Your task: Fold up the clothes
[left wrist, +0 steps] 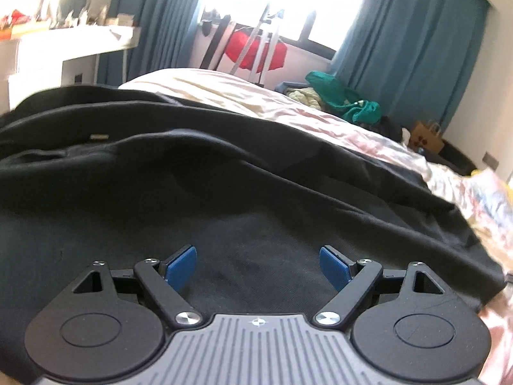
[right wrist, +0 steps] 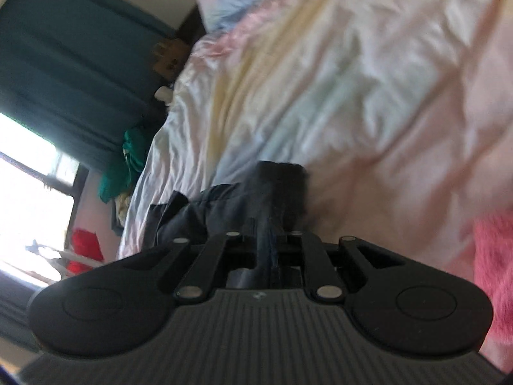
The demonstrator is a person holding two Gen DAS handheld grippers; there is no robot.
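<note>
While the right claw point(right wrist: 267, 211) pinches the black garment point(left wrist: 224, 176) at frame centre, left claw point(left wrist: 258, 264), wide open and empty, should flatten creases first.

Black garment point(left wrist: 224, 192): matt woven cloth. Bedsheet point(right wrist: 352, 80): smooth, crinkled cloth.

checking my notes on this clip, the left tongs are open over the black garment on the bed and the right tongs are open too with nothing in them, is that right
Not quite. The left tongs are open over the black garment on the bed, but the right tongs are shut, pinching a bunch of dark fabric. The right wrist view shows cloth clamped between the closed fingers.
</note>
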